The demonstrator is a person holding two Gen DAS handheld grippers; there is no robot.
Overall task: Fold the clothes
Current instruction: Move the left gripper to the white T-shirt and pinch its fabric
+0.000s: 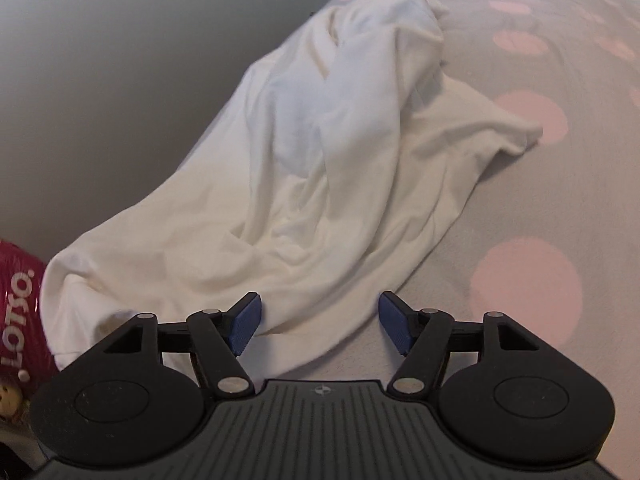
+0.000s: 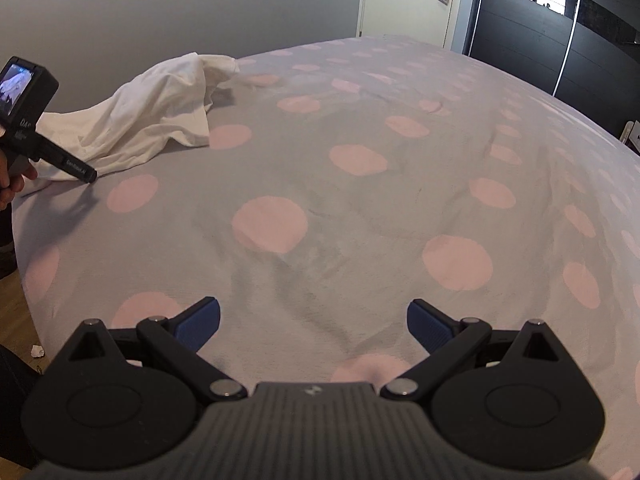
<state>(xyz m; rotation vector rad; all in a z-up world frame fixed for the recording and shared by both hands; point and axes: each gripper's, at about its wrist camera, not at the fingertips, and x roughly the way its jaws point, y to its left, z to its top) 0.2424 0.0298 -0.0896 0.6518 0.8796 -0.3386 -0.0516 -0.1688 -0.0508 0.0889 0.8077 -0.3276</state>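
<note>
A crumpled white garment (image 1: 320, 152) lies along the left edge of a bed covered in grey fabric with pink dots (image 1: 540, 200). My left gripper (image 1: 320, 326) hangs open just above the garment's near hem, and part of the hem lies between its blue pads (image 1: 244, 326) without being pinched. In the right wrist view the same garment (image 2: 152, 116) sits at the far left, with the left gripper's body (image 2: 48, 148) beside it in a person's hand. My right gripper (image 2: 313, 326) stands open over bare bedspread (image 2: 360, 220), far from the garment.
A red bag with white lettering (image 1: 18, 304) sits left of the bed. A grey wall (image 1: 120, 80) runs along the bed's left side. A white door (image 2: 404, 0) and dark wardrobe (image 2: 560, 40) stand beyond the bed. Wooden floor (image 2: 16, 316) shows at the lower left.
</note>
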